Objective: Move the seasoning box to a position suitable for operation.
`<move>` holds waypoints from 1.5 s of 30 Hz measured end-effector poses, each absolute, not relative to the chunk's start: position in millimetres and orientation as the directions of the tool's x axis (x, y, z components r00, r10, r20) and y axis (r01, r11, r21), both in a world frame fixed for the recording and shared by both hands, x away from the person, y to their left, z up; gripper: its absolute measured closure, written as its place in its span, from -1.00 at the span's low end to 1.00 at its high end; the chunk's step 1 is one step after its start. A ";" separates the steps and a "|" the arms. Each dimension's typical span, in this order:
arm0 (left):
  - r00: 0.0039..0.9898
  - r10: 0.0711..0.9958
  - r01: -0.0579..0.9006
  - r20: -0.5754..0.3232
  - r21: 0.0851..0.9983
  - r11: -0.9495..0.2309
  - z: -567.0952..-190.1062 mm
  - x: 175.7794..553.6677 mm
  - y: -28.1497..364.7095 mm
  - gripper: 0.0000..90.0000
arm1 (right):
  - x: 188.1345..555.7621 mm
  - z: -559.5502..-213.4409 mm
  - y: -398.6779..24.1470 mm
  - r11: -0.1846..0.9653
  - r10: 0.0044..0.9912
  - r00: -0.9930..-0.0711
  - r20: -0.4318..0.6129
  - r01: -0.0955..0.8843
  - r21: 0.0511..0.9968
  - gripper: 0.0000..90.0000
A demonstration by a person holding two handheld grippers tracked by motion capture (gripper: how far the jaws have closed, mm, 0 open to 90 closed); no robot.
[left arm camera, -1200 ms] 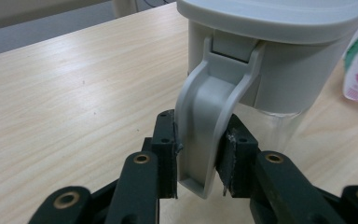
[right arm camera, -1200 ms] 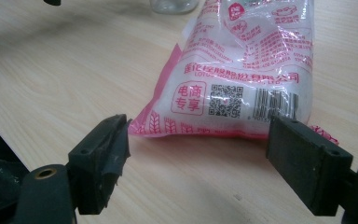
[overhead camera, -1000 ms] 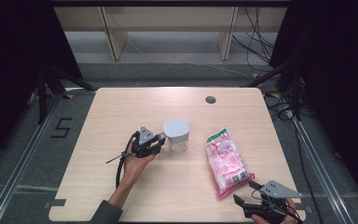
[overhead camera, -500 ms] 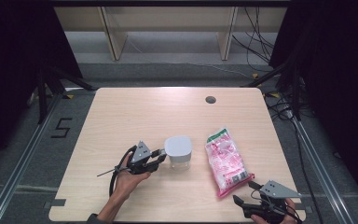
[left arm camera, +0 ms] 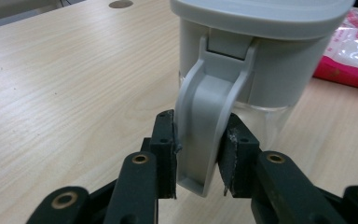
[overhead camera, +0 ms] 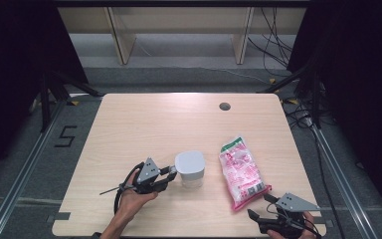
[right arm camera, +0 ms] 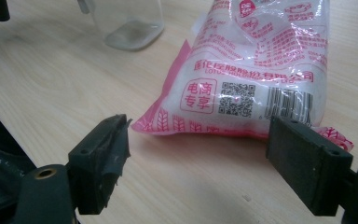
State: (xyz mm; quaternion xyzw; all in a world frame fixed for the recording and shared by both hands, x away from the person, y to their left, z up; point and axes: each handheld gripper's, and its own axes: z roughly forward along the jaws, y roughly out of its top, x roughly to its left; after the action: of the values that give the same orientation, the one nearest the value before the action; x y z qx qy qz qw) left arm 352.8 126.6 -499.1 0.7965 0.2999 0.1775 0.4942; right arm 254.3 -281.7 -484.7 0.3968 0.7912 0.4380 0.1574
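Left gripper: closed on the grey latch handle of the container; both pads press the handle's flanks, seen in the left gripper view.
Container: clear body under a grey lid, standing upright on the table directly ahead of the left gripper's jaws — touching them by its handle only.
Left hand: wrapped around the gripper body, forearm entering from the near table edge.
Right gripper: jaws spread wide, nothing between the pads; it sits at the near table edge, in the right gripper view just short of the bag.
Bag: pink-and-white printed plastic pouch lying flat, its bottom seam just ahead of the right gripper's open jaws — not touching them.
Spacing: the bag lies just beyond the container from the left gripper, apart from it.
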 end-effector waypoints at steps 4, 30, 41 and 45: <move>0.770 0.638 0.298 -0.012 0.891 -0.343 -498.9 345.8 128.6 0.53 | 254.8 -485.0 -281.7 0.319 0.760 -0.645 0.085 0.483 0.815 -0.51; 0.683 0.730 0.368 -0.023 0.874 -0.316 -512.3 357.5 111.9 0.49 | 255.3 -486.1 -280.0 0.319 0.756 -0.648 0.098 0.494 0.809 -0.51; 0.703 0.711 0.338 -0.013 0.886 -0.318 -499.3 352.6 125.2 0.24 | 254.8 -486.0 -279.7 0.324 0.756 -0.648 0.093 0.493 0.808 -0.51; 0.715 0.699 0.322 -0.002 0.888 -0.327 -495.6 354.3 124.9 0.37 | 256.7 -486.5 -280.2 0.334 0.745 -0.662 0.086 0.481 0.811 -0.51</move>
State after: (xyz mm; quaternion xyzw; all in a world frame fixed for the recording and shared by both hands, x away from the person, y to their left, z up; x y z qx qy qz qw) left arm 354.3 124.9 -495.6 0.7908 0.3230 0.1956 0.4816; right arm 256.7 -280.2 -486.5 0.3820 0.8022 0.4328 0.1526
